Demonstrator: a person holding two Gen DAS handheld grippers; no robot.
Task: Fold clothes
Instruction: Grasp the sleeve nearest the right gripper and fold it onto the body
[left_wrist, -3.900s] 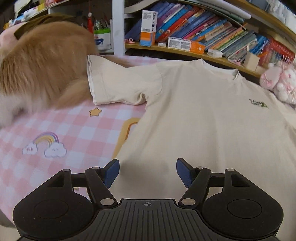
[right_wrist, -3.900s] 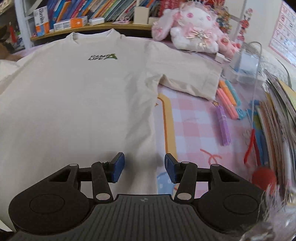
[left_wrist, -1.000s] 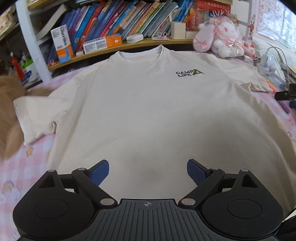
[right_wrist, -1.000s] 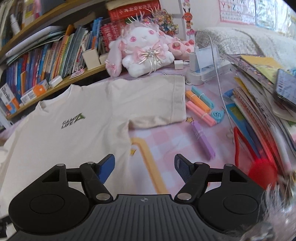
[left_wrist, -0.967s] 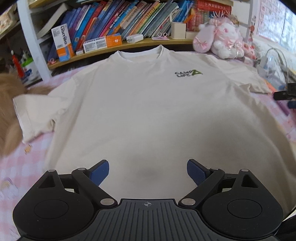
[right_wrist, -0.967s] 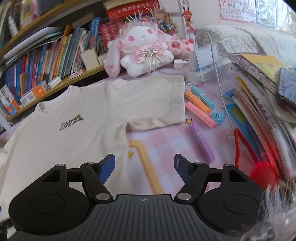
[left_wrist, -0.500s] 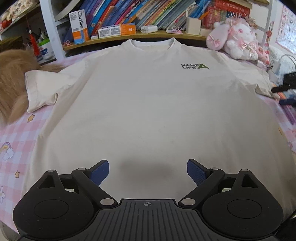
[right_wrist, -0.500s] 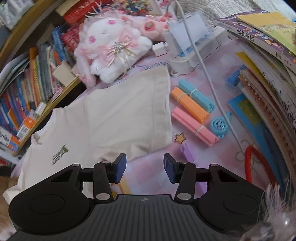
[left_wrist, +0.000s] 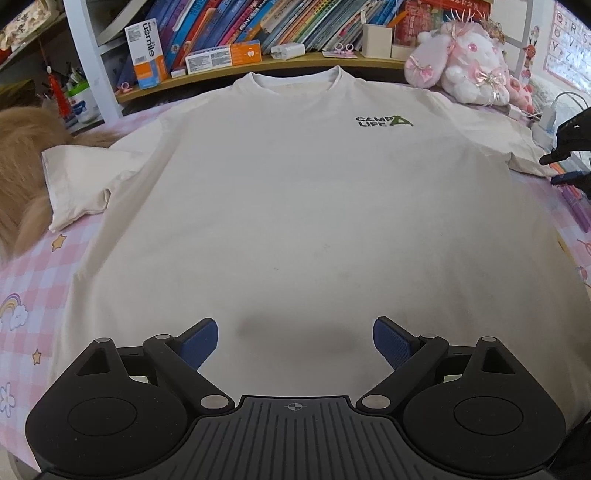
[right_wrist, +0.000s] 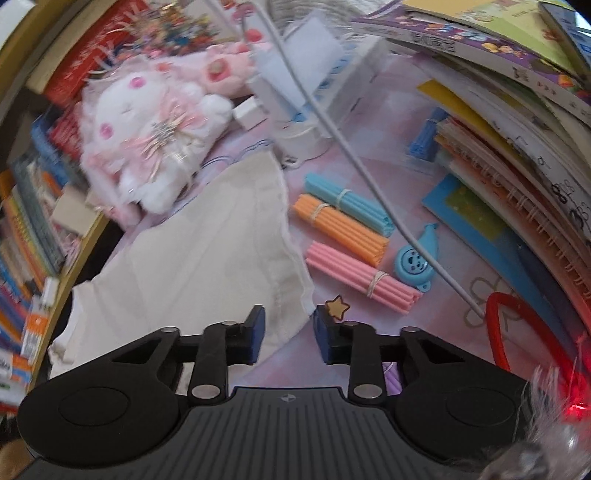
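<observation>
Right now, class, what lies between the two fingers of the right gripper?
In the right wrist view, the right gripper is closing around the lower corner of the T-shirt's sleeve. Pink checked cloth shows under it.

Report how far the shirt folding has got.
Done: the T-shirt lies spread flat, front up, on the pink checked cover; no fold is made yet. In hand: the right gripper is closing around the corner of the right sleeve, cloth between its jaws, pads not yet pressing. The left gripper hangs open over the hem. Left: every fold, both sleeves included.
</observation>
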